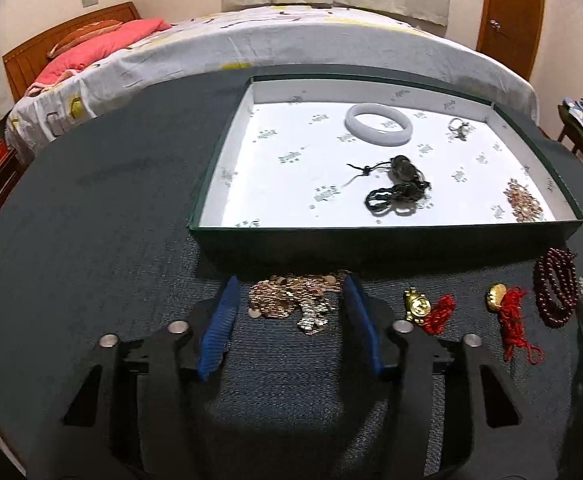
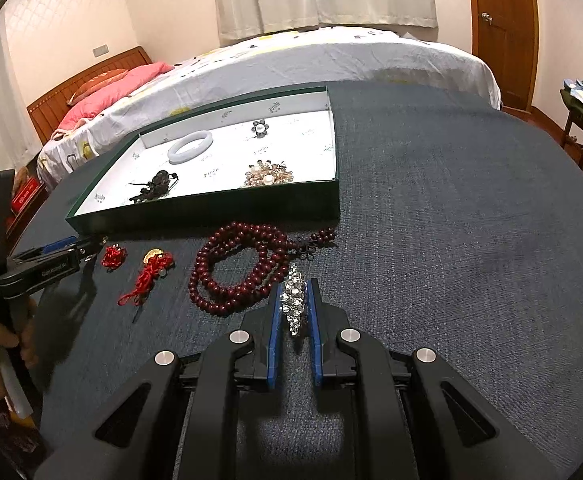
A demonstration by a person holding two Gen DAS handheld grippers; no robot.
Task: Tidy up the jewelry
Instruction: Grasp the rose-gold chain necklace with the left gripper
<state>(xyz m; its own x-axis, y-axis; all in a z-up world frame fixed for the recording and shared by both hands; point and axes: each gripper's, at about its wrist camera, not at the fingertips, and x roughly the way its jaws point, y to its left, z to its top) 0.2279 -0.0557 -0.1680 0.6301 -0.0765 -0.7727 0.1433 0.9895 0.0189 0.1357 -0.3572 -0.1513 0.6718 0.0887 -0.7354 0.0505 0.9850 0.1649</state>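
A heap of gold chain jewelry point(image 1: 291, 300) lies on the dark cloth in front of the green box point(image 1: 371, 236). My left gripper point(image 1: 291, 280) straddles the heap with its blue pads point(image 1: 219, 328) apart; the right pad is at the heap's edge and the left pad stands clear of it. In the right wrist view, my right gripper point(image 2: 294, 286) is shut on a sparkling crystal brooch point(image 2: 293, 304), beside a dark red bead string point(image 2: 235, 272). The left gripper point(image 2: 87, 246), held by a hand, shows at the left of that view.
The white-lined box holds a white bangle point(image 1: 378, 124), a dark corded pendant point(image 1: 399, 188), a pearl piece point(image 1: 460, 129) and a rose-gold brooch point(image 1: 525, 202). Two gold charms on red cord point(image 1: 417, 306) point(image 1: 497, 296) lie on the cloth. A bed point(image 1: 291, 40) stands behind.
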